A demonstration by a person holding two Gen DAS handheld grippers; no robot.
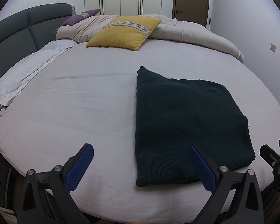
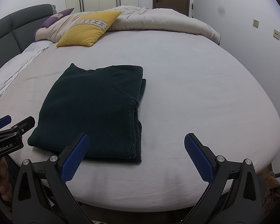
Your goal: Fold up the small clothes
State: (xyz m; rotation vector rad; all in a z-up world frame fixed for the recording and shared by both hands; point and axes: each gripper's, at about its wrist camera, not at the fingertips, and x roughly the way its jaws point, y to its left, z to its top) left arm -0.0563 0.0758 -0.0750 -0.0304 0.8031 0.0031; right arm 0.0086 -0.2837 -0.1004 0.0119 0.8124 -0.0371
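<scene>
- The left gripper [image 1: 141,157] sits at the bottom of the left wrist view with its jaws wide and nothing between them; it hovers over the near edge of the bed [image 1: 84,102], its right blue pad overlapping the near corner of the cloth in the picture (contact cannot be told).
- The dark green knit garment [image 2: 95,108] lies in the centre-left of the right wrist view, flat on the pale sheet, already a squarish stack with layered edges showing along its right side.
- The right gripper [image 2: 136,146] fills the bottom of that view, jaws also wide and empty, its left pad over the garment's near edge.
- Likely risk: a pinch at the near right corner may catch only the top layers, since the stacked edges are slightly offset, and the stack would slide apart. A low approach could also snag the sheet.
- Hard to read: the knit is so dark that creases and the number of layers are unclear. Whether another fold is needed is a judgement call.
- Upper left, the yellow cushion [image 2: 87,31] and rumpled duvet [image 2: 158,22] lie well apart from the work.
</scene>
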